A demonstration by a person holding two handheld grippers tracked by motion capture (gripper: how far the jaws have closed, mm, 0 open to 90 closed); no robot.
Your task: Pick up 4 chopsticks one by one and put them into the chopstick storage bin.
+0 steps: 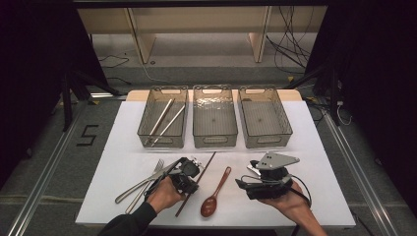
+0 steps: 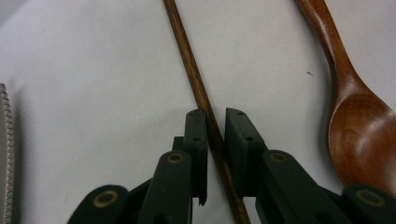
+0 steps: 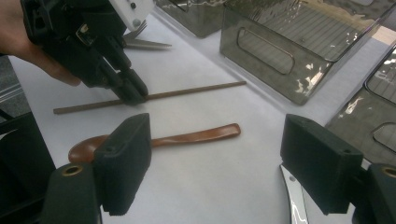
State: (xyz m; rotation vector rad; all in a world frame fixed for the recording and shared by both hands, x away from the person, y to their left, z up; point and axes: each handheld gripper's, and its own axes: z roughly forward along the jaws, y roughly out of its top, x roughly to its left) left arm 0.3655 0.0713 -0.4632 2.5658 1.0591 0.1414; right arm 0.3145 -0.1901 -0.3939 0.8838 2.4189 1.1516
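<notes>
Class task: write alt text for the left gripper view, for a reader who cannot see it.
The left gripper has its two black jaws closed around a thin dark wooden chopstick lying on the white table. A brown wooden spoon lies to the right, and a serrated metal edge shows at the far left.

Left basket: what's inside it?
The left basket holds two metal chopsticks, leaning diagonally from its near left corner toward its far right. Their lower ends blur behind the mesh wall; anything else inside is too small to tell.
</notes>
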